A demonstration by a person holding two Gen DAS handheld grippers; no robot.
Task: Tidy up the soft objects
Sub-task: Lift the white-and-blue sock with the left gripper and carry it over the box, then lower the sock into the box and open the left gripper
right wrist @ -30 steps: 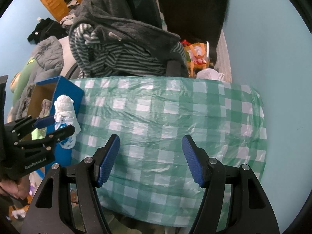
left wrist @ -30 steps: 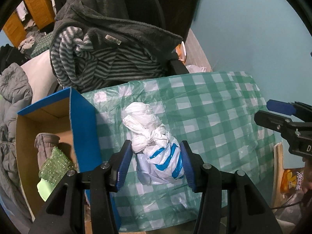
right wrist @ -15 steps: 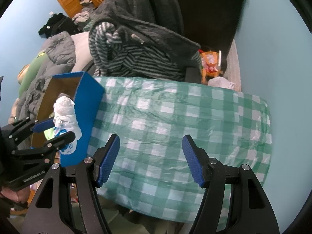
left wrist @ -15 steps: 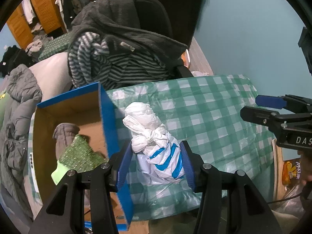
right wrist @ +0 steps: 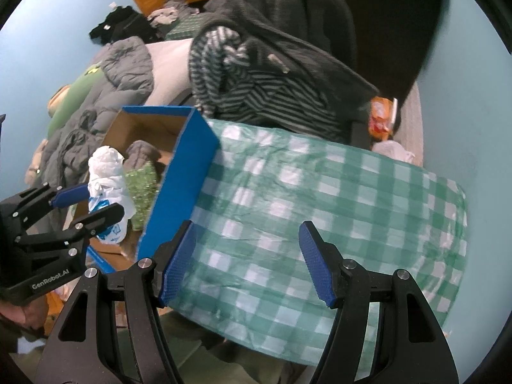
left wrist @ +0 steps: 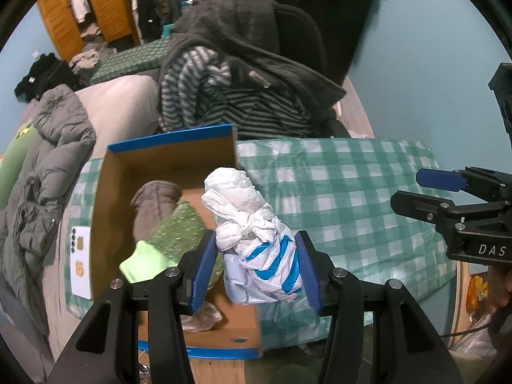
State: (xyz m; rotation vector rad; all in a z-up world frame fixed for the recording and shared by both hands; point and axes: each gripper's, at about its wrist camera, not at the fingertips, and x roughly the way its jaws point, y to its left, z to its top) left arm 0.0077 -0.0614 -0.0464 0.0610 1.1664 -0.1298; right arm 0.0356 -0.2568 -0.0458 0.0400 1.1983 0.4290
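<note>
The left gripper (left wrist: 254, 267) grips a knotted bag (left wrist: 256, 240) between its blue pads, its lower, blue-striped part pinched and its white top sticking out past the tips. The bag hangs over the box (left wrist: 166, 156), near its right wall. The right gripper (right wrist: 246, 264) stands wide and empty above the checked cloth (right wrist: 336, 198).

A box (left wrist: 166, 156) sits at the left end of the surface (left wrist: 345, 192), holding a glove (left wrist: 153, 204) and a mesh bundle (left wrist: 179, 233). A knotted bag (left wrist: 256, 240) hangs between the left gripper (left wrist: 254, 268) jaws, seemingly above the box's right wall. The right gripper (right wrist: 246, 265) is over the surface, right of the box. A clothes-draped chair (left wrist: 249, 73) stands behind.
</note>
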